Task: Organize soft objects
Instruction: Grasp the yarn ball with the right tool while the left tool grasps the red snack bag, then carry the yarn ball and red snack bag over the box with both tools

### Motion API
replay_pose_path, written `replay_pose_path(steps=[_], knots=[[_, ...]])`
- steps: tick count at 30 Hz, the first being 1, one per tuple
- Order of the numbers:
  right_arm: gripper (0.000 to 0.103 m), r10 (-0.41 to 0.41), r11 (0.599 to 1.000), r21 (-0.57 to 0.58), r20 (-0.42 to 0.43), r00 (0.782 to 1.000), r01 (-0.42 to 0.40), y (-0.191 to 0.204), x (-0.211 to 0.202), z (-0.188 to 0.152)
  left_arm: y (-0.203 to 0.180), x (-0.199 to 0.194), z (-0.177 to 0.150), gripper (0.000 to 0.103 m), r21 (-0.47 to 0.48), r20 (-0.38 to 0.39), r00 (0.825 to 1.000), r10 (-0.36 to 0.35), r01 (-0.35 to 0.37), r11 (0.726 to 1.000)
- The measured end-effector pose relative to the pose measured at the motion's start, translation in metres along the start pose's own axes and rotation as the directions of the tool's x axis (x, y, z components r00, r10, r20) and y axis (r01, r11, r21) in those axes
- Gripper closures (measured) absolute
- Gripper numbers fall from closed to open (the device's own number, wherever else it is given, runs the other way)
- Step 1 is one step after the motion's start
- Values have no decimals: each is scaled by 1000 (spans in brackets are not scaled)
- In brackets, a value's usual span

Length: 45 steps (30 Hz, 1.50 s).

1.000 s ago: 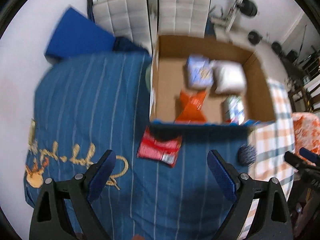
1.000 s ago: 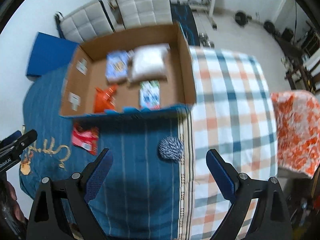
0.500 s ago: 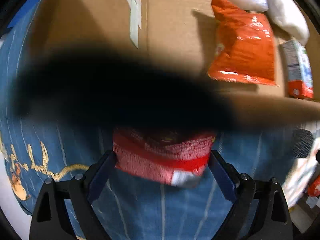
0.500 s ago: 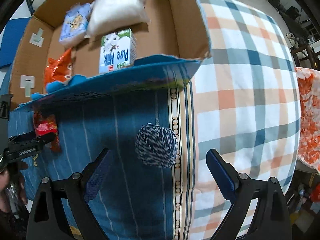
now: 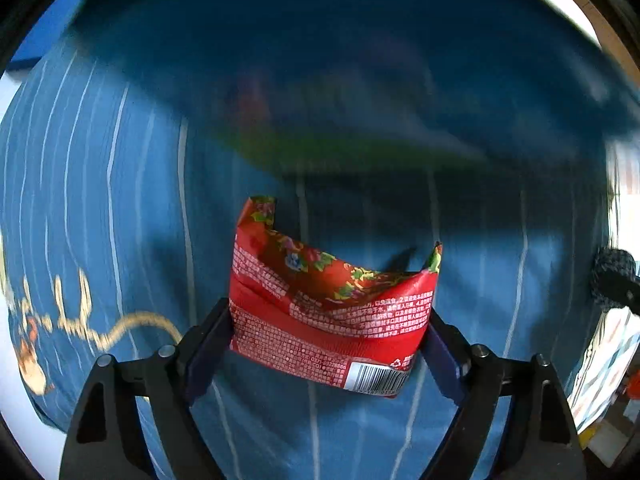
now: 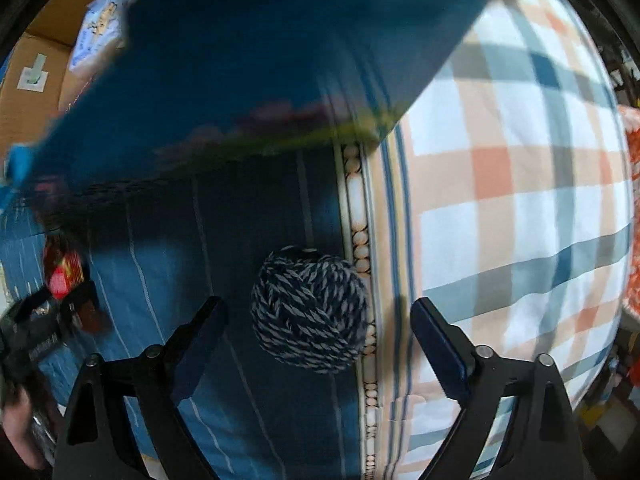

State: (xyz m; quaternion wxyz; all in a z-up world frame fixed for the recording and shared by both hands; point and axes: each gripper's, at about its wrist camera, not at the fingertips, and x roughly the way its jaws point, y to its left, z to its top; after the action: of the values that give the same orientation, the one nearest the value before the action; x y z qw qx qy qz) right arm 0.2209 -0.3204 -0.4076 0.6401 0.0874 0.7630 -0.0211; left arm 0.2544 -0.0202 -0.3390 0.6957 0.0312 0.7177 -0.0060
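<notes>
On the blue striped bedspread (image 5: 120, 208), we have dropped low: our left gripper (image 5: 326, 344) now pinches the red snack packet (image 5: 332, 312), while our right gripper (image 6: 318, 328) straddles the yarn ball (image 6: 310, 310), fingers apart, ready to close.

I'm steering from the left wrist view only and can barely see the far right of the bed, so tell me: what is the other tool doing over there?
Observer: The right tool is open, with the dark blue and white yarn ball lying between its fingers, untouched.
Operator: What is the ball resting on?
Observer: It sits on the blue striped blanket, right against the beaded seam where the plaid blanket begins.
Operator: Can you see inside the box from there?
Observer: Only a corner: the cardboard box shows brown inner wall and a pale blue packet inside.
Operator: And my tool?
Observer: It appears at the left edge of the right wrist view, the left tool closed on the red snack packet.
</notes>
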Motion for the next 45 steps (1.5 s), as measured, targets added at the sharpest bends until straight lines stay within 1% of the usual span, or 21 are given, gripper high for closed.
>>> replay_pose_path(steps=[1,2,3,7,9,13,16,19,21,24,25,27,28,32,33,34,35,38,41,43,45], knots=[[23,2,1000,1,7,1000,-2,0,1,1,-1,0,-5,16,-6,2,1000,2,-2,1000],[38,-7,1000,2,20,1000,6,0,2,2,-6,-1,-14,16,-12,9,1000,13,-13,1000],[45,-5,1000,6,24,1000,5,0,3,3,-11,-1,-21,16,-11,15,1000,28,-28,1000],[45,-19,1000,-2,37,999,19,4,1,3,-27,2,-44,16,-19,8,1000,18,-18,1000],[45,-39,999,-37,27,999,40,10,2,-5,-37,2,-56,16,-14,3,1000,17,-17,1000],[45,-67,992,-111,-23,997,64,24,11,-36,-52,-1,-75,16,-6,-4,1000,11,-11,1000],[45,-77,987,-147,-56,995,68,31,19,-62,-54,0,-89,16,-8,-20,1000,-3,3,1000],[45,-75,987,-147,-75,994,64,35,28,-80,-54,9,-105,16,-16,-42,999,-16,15,1000],[45,-73,989,-131,-78,994,62,36,34,-83,-56,23,-113,14,-12,-71,997,-19,19,1000],[45,-81,989,-129,-65,995,72,38,34,-82,-58,30,-111,11,4,-62,998,2,-2,1000],[45,-86,988,-131,-65,994,77,41,37,-87,-66,30,-105,10,7,-63,998,9,-8,1000],[44,-91,989,-127,-72,993,81,47,42,-92,-69,36,-105,9,-8,-68,998,-8,7,1000],[44,-92,989,-125,-73,993,82,46,42,-92,-59,40,-96,9,-10,-70,997,-13,12,1000],[44,-90,991,-106,-73,993,82,44,50,-88,-45,42,-90,7,-5,-68,997,-28,28,1000],[43,-89,991,-103,-74,993,81,42,54,-93,-46,43,-90,6,-2,-66,997,-30,30,1000],[43,-89,992,-101,-77,993,81,39,55,-94,-34,46,-106,2,-1,-66,997,-33,33,999],[43,-87,992,-99,-79,993,79,35,57,-91,-33,48,-107,1,5,-70,997,-38,39,999],[43,-75,994,-92,-93,993,66,30,58,-89,-30,48,-101,0,37,-89,995,-34,38,999],[38,-52,995,-86,-107,993,43,25,62,-89,-33,49,-103,0,55,-83,996,-33,38,998],[38,-52,995,-86,-108,993,43,25,65,-91,-34,49,-103,1,64,-80,996,-31,37,997],[38,-63,994,-98,-102,993,53,27,67,-94,-37,45,-106,4,69,-72,997,-22,27,997]])
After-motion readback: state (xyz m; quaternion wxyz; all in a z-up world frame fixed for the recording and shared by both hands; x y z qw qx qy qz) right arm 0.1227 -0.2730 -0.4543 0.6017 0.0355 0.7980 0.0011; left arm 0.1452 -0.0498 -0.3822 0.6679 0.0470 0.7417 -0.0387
